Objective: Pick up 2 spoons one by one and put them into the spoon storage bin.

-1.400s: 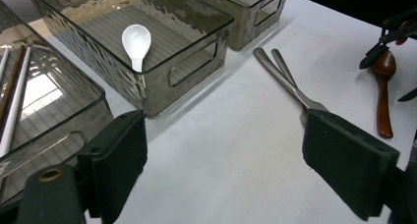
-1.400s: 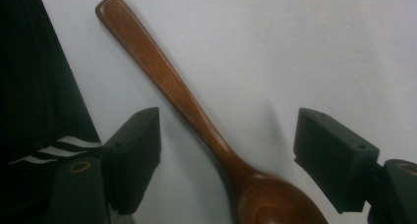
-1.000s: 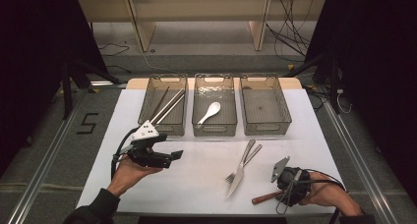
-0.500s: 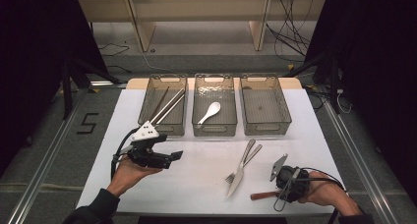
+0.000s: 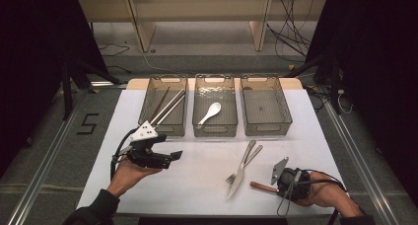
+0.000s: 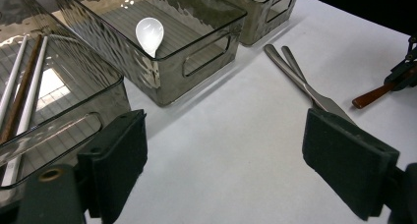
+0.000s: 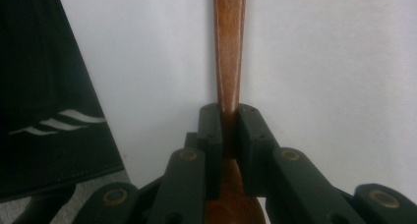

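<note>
The work in hand looks like sorting cutlery into three clear bins at the far side of the table [image 5: 207,185]. The left bin [image 5: 165,128] already holds a few chopsticks [image 5: 167,106], and the middle bin [image 5: 215,127] holds a white spoon [image 5: 210,112]. The right bin [image 5: 266,127] looks bare.

Three pieces lie on the white table. A fork [image 5: 245,162] and a knife [image 5: 240,174] rest side by side, touching or nearly so, at about 5 o'clock from the middle bin. The wooden-handled utensil [image 5: 262,187] lies at roughly 4 o'clock from them, near the table's front edge.

The right tongs [image 7: 228,130] have just been closing and now clench the brown handle [image 7: 229,47] between their pads, with the utensil apparently resting on the table. Its working end is hidden under the tongs, so what kind of utensil it is cannot be told.

The left tongs [image 6: 226,155] stand wide and released, grasping nothing, hovering just in front of the left bin at about 9 o'clock from the fork and knife.

By this reading the job is partly done: two bins are started, one pick is under way, and the lift, the drop and the fork and knife remain.
</note>
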Available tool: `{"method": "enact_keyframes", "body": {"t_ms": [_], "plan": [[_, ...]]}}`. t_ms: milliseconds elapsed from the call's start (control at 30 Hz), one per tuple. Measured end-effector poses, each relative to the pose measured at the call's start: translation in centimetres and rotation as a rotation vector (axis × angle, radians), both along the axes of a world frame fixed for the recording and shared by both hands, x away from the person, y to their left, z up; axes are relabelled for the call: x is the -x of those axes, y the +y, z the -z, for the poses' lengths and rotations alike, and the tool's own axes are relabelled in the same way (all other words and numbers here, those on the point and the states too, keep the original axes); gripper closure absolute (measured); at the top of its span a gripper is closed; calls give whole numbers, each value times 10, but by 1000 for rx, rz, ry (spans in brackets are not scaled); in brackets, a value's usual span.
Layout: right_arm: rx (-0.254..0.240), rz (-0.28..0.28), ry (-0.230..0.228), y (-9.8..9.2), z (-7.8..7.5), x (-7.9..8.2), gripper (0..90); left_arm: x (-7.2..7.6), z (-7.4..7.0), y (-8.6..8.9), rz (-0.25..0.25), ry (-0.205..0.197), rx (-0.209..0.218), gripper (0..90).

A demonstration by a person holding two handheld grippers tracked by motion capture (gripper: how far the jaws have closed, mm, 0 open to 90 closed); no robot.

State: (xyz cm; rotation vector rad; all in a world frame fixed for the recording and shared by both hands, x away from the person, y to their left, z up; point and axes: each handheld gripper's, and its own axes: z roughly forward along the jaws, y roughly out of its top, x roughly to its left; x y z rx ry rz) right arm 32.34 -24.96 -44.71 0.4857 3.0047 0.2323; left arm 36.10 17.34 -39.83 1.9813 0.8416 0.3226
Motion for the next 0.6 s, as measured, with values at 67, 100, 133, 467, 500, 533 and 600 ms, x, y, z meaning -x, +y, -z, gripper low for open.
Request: {"method": "enact_keyframes", "body": {"t_ms": [67, 100, 133, 467, 500, 533, 600], "plan": [[-28, 11, -16, -2, -4, -2, 823, 0, 0, 0, -1, -5, 2, 166], [-40, 24, -22, -3, -6, -2, 823, 0, 0, 1, -1, -6, 5, 166], [-57, 35, -29, -4, -8, -3, 823, 1, 0, 1, -3, -8, 7, 166], [-253, 184, -132, -5, -33, -17, 823, 2, -4, 9, -29, -32, 53, 158], [-270, 188, -145, -5, -35, -19, 823, 3, -4, 10, -34, -36, 59, 158], [-280, 191, -155, -3, -36, -21, 824, 3, -4, 11, -35, -37, 62, 158], [-302, 205, -173, -1, -40, -26, 823, 3, -3, 13, -46, -42, 68, 158]]}}
